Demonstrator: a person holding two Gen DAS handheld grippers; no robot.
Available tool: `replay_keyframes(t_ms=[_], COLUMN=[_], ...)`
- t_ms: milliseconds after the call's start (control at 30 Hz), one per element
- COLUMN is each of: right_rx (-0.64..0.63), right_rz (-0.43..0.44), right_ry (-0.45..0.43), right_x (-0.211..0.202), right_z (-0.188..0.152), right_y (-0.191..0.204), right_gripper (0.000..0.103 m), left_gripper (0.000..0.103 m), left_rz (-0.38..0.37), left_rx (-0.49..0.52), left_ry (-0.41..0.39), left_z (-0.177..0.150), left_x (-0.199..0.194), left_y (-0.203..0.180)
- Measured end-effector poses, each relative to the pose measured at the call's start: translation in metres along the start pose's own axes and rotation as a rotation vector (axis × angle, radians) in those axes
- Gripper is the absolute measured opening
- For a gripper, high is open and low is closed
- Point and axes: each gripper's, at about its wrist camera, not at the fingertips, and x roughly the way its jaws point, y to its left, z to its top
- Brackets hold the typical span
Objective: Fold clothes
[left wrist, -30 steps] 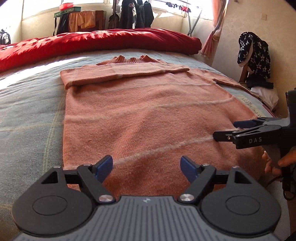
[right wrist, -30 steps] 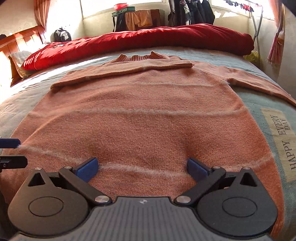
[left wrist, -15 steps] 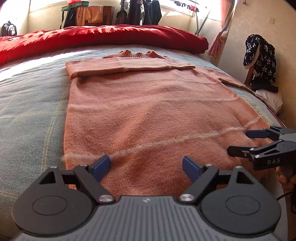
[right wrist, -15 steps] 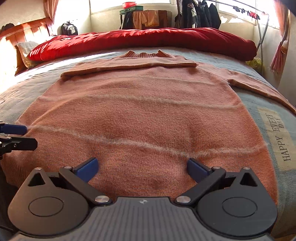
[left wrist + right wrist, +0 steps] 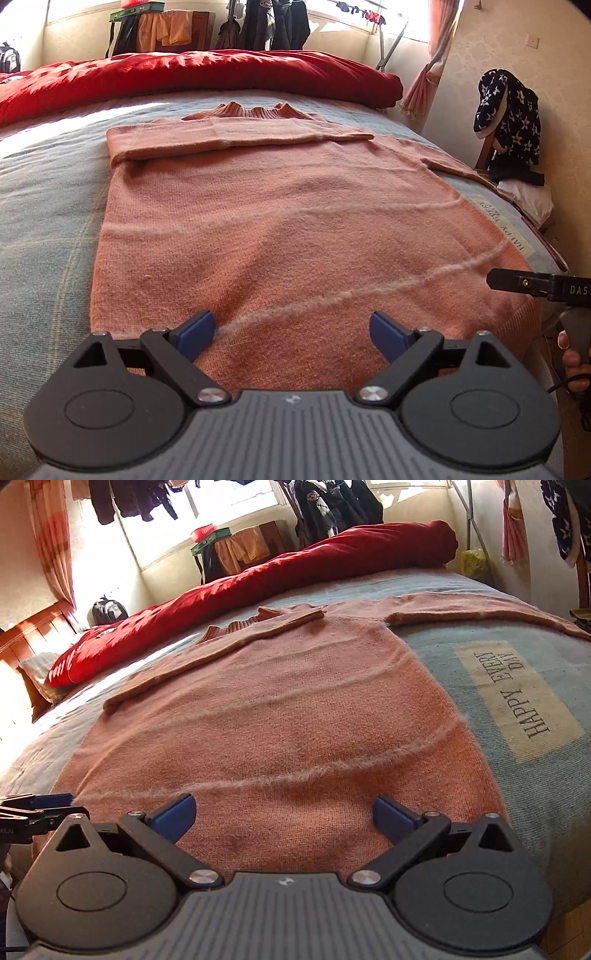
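Observation:
A salmon knit sweater [image 5: 280, 221] lies flat on the bed, its collar at the far end and one sleeve [image 5: 229, 138] folded across the chest. The other sleeve [image 5: 480, 609] stretches out to the right. My left gripper [image 5: 291, 328] hovers over the near hem; its jaws are opening and nothing is pinched between the blue pads. My right gripper [image 5: 284, 816] hangs open over the hem's right part, empty. In the left wrist view the right gripper [image 5: 496, 277] shows edge-on by the sweater's right side. In the right wrist view the left gripper [image 5: 74, 805] sits at the hem's left corner.
A blue-grey blanket [image 5: 44, 206] with a "HAPPY EVERY DAY" patch [image 5: 517, 698] covers the bed. A red duvet [image 5: 184, 77] lies rolled along the far side. A chair with a star-patterned garment [image 5: 509, 110] stands past the right edge. A hand [image 5: 572, 354] holds the right gripper's handle.
The right gripper slid right along the hem and rolled, tilting its view. The left gripper's pads stand slightly wider apart. The sweater has not moved.

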Motion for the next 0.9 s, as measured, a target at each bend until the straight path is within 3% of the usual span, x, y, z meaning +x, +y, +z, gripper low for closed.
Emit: replay_keyframes(t_ms=[400,633,700,900], right_rx=[0.340,0.583,0.641,0.641], right_rz=[0.152,0.228,0.216,0.129], right_ry=[-0.032,-0.112,-0.131,-0.210], right_x=[0.001,0.004,0.001,-0.001], right_z=[0.038,0.056,0.064,0.095], right_y=[-0.064,-0.123,-0.134,-0.163], right_gripper=[0.103,0.103,0.103,0.103], left_gripper=[0.091,0.091,0.091,0.091], left_rz=[-0.113,-0.127,-0.129,-0.126], left_rx=[0.057,0.011,0.005,0.001], left_ry=[-0.023,0.008,0.007,0.011], left_z=[0.040,0.045,0.046,0.051], left_x=[0.018,0.046,0.048,0.057], left_y=[-0.028,-0.025,-0.022,-0.019])
